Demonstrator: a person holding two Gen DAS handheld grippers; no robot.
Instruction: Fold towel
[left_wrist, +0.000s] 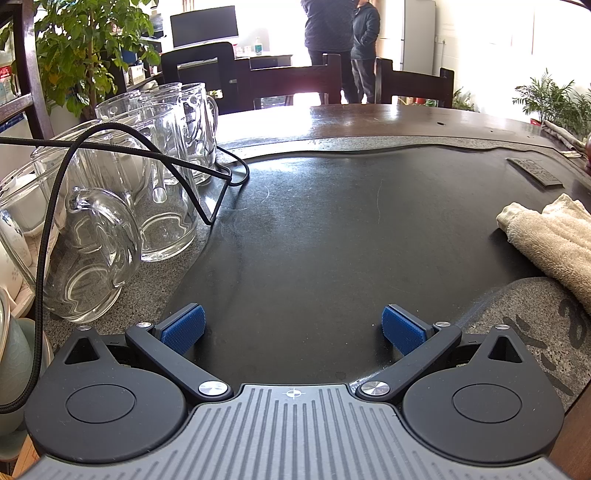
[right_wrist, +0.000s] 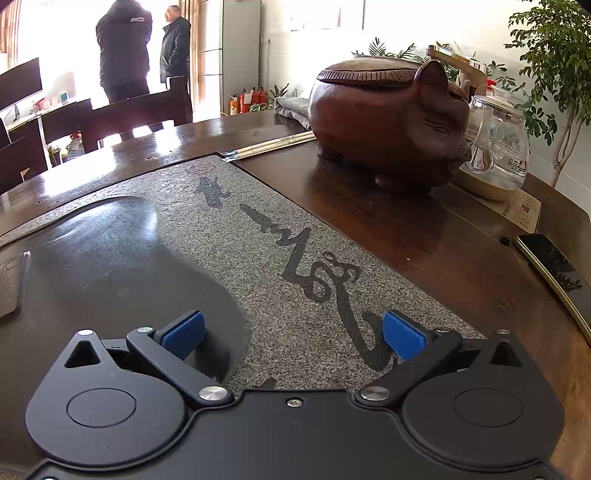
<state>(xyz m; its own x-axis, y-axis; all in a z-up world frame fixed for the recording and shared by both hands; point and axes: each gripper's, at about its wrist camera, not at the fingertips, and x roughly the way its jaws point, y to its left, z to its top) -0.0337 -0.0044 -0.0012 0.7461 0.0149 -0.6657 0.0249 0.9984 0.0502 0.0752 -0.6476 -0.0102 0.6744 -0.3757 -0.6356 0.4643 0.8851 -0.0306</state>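
A cream towel (left_wrist: 550, 240) lies bunched and partly folded at the right edge of the left wrist view, on the dark stone tray (left_wrist: 332, 229). My left gripper (left_wrist: 293, 330) is open over the tray, well to the left of the towel, with nothing between its blue pads (left_wrist: 183, 328). My right gripper (right_wrist: 293, 332) is open too, low over the speckled granite border (right_wrist: 258, 236) with black calligraphy. The towel does not show in the right wrist view.
Several glass mugs (left_wrist: 166, 177) and a black cable (left_wrist: 110, 147) crowd the tray's left side. A wooden pig (right_wrist: 388, 118), glass kettle (right_wrist: 495, 144), chopsticks (right_wrist: 273, 144) and phone (right_wrist: 550, 266) lie on the right. Chairs (left_wrist: 295, 81) and two standing people (left_wrist: 340, 37) are beyond the table.
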